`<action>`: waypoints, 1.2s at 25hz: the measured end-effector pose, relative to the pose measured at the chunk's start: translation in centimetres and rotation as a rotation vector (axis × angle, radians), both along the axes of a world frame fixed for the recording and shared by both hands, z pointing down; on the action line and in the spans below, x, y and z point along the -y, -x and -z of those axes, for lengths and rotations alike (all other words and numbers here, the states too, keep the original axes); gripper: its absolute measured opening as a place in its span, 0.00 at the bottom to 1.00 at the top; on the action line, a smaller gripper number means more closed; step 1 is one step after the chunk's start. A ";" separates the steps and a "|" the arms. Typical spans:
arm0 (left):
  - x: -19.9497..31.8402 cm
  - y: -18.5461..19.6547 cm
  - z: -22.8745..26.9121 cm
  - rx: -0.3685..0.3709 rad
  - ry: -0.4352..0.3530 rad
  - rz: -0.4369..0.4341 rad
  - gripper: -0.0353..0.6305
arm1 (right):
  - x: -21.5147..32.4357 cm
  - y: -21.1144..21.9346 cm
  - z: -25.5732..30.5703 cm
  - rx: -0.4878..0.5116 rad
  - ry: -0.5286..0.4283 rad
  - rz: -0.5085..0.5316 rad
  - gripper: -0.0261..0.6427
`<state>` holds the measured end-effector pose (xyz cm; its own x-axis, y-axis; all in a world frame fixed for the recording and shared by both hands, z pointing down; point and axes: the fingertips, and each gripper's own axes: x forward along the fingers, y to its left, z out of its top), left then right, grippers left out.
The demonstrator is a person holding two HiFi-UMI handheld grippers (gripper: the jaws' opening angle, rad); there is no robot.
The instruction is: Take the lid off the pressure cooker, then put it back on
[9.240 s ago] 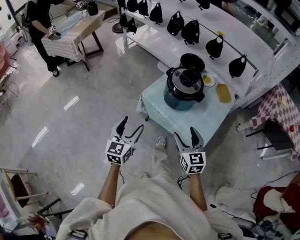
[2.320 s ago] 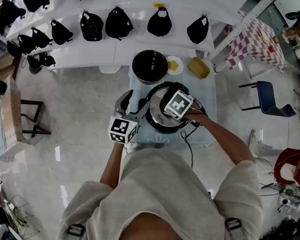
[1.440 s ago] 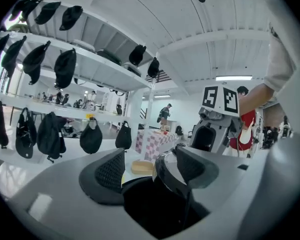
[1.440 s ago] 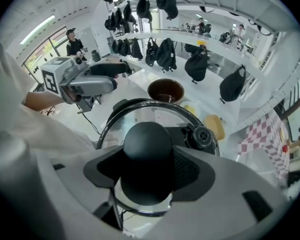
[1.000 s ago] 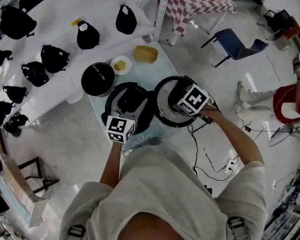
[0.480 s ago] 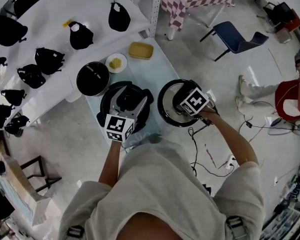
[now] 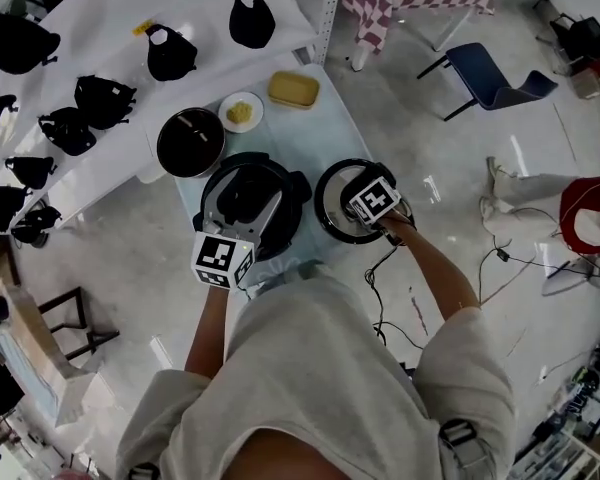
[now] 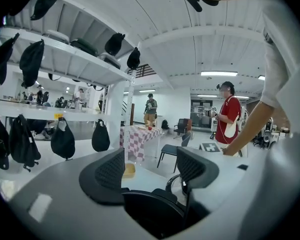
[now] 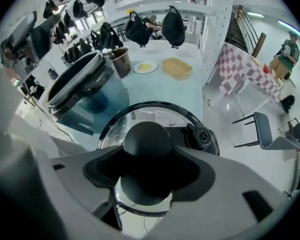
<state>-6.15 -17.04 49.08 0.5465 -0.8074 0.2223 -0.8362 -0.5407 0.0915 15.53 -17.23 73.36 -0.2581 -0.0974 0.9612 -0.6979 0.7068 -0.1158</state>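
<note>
1. The right gripper [image 9: 147, 166] points steeply down. Its jaws stand wide and are closed on the black knob [image 9: 147, 139] of the lid [image 9: 165, 118], which fills the gap between them.
2. The lid hangs level under these jaws, its glass and dark rim spreading out on all sides of them. Whether it rests on the table [image 9: 160, 84] cannot be told.
3. The pressure cooker [image 9: 85, 96] stands open, ahead of the right jaws and to their left, close beside the lid's rim.
4. The left gripper [image 8: 150, 166] points nearly level. Its jaws are partly closed, and a black rounded side handle [image 8: 145, 211] of the cooker sits low between them; they seem to clasp it.
5. Beyond the right jaws, past the lid, lie a small plate [image 9: 145, 67] and a yellow dish [image 9: 177, 67], with a dark pot [image 9: 121, 58] behind the cooker.
</note>
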 end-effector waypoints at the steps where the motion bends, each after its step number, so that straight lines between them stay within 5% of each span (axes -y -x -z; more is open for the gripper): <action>1: -0.1 0.2 0.0 0.003 0.003 0.006 0.52 | 0.2 0.0 -0.9 -0.002 0.002 -0.008 0.44; 10: -1.1 2.3 0.1 0.043 0.020 0.068 0.52 | 1.3 -0.2 -7.3 -0.050 0.018 -0.084 0.44; 22: -1.2 3.6 0.2 0.035 0.011 0.092 0.52 | 1.3 0.3 -8.3 -0.081 -0.017 -0.058 0.45; 30: -0.8 3.7 0.0 0.022 0.001 0.090 0.52 | 1.5 2.2 -3.9 0.043 -0.137 -0.055 0.47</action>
<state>-9.89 -16.24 49.04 0.4663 -0.8529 0.2347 -0.8834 -0.4629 0.0729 13.34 -18.70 77.24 -0.2891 -0.2419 0.9262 -0.7327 0.6786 -0.0515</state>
